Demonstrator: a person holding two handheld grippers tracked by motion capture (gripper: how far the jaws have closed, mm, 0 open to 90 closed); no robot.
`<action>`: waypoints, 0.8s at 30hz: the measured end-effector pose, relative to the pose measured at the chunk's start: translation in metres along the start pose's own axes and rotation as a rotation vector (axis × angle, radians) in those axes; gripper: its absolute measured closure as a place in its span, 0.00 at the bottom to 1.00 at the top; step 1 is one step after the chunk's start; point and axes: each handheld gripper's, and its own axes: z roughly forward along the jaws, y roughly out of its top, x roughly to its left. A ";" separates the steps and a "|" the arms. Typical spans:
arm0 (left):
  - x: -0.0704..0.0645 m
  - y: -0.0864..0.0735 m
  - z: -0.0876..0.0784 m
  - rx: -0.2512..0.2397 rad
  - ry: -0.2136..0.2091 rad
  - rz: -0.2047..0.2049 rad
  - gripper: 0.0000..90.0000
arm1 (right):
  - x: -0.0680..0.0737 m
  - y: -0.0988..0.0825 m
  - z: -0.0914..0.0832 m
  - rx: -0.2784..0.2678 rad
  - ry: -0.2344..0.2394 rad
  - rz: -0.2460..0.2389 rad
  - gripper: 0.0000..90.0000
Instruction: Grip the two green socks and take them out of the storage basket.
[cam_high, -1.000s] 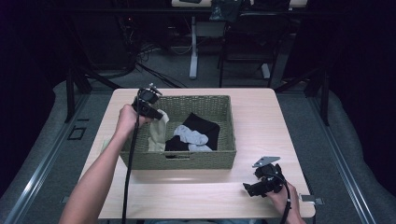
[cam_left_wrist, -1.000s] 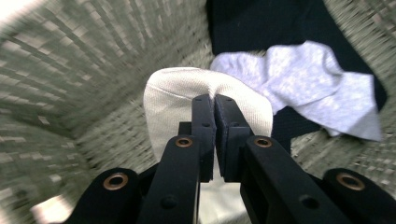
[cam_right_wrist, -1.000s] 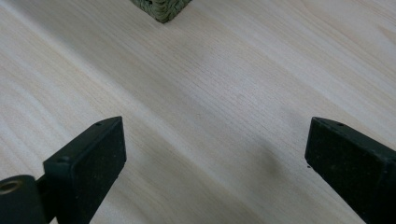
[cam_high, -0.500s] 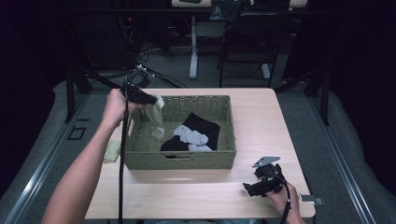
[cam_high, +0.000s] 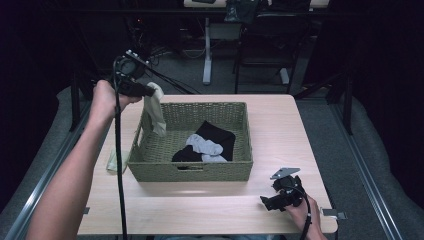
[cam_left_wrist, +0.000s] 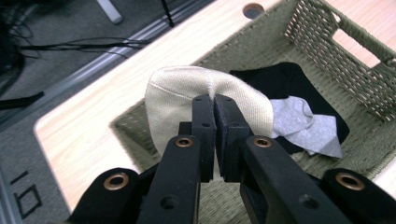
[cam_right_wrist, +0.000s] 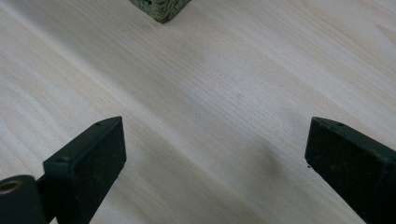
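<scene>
High view: your left gripper (cam_high: 148, 91) is up above the basket's (cam_high: 150, 167) far-left corner, pinching a cream sock (cam_high: 157, 109). The sock hangs free, its tail dangling just inside the left wall. Black cloth (cam_high: 220, 137) and grey socks (cam_high: 205, 147) lie in the basket. Another pale sock (cam_high: 114, 162) lies on the table (cam_high: 280, 115) just beside the basket's left wall. Your right gripper (cam_high: 266, 202) rests near the front-right table edge, well apart from the basket.

Left gripper view: jaws are closed tight on a fold at the sock's (cam_left_wrist: 182, 100) edge, with fabric bulging out either side of the fingertips (cam_left_wrist: 204, 112). The basket's (cam_left_wrist: 345, 51) floor sits below, with the grey sock (cam_left_wrist: 303, 126) on the black cloth (cam_left_wrist: 280, 77).

Right gripper view: jaws stand wide apart, nothing between them, bare tabletop (cam_right_wrist: 210, 93) underneath, and one basket corner (cam_right_wrist: 161, 8) at the top edge.

Risks, as I judge them:
- The grip is on a thin fold near the edge. A fast swing could pull it out, and the sock would drop back in or onto the floor past the left table edge.
- The hanging tail could snag the wicker rim if you move sideways before it clears, and tug the basket along.
- The trailing cable runs close to the basket's left side and could drag the pale sock off the table.
</scene>
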 end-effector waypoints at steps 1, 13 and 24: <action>0.002 -0.001 -0.005 -0.007 0.010 -0.002 0.97 | 0.000 0.000 0.000 0.006 -0.001 -0.004 0.05; 0.035 -0.026 -0.050 -0.040 0.097 -0.066 0.97 | 0.000 0.000 0.001 0.002 -0.008 -0.001 0.05; 0.068 -0.073 -0.043 0.006 0.133 -0.169 0.97 | -0.001 0.000 0.000 0.009 -0.011 0.000 0.05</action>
